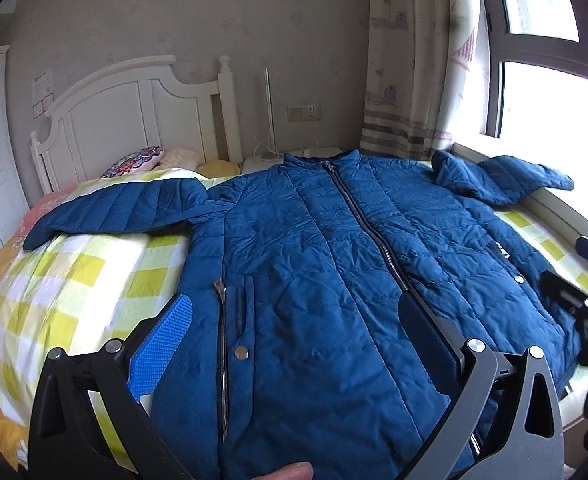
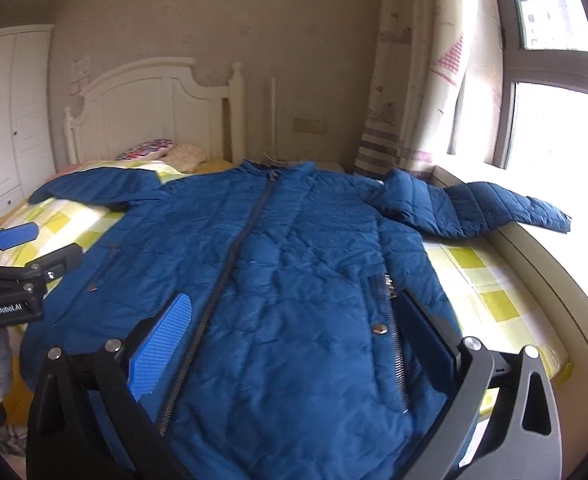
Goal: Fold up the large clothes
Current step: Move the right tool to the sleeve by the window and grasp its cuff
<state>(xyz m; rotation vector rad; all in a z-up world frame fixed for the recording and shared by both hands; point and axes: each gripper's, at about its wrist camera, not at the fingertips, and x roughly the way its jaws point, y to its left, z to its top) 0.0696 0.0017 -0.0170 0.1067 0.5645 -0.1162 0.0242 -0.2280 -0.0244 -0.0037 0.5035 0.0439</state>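
Jacket [image 1: 334,264] lies front-up and zipped on the bed [image 1: 74,276], collar toward the headboard [image 1: 134,112], sleeves spread | your left gripper [image 1: 294,320] hovers over the jacket's hem, jaws wide apart, holding nothing | your right gripper [image 2: 294,320] likewise spread above the hem (window-side sleeve [image 2: 490,208] drapes onto the sill).

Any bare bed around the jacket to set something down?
Two patches of checked quilt: one below the left sleeve, beside the jacket body; one below the right sleeve, between the body and the window-side bed edge. Crowded: the head end, with pillows, and the middle, under the jacket.
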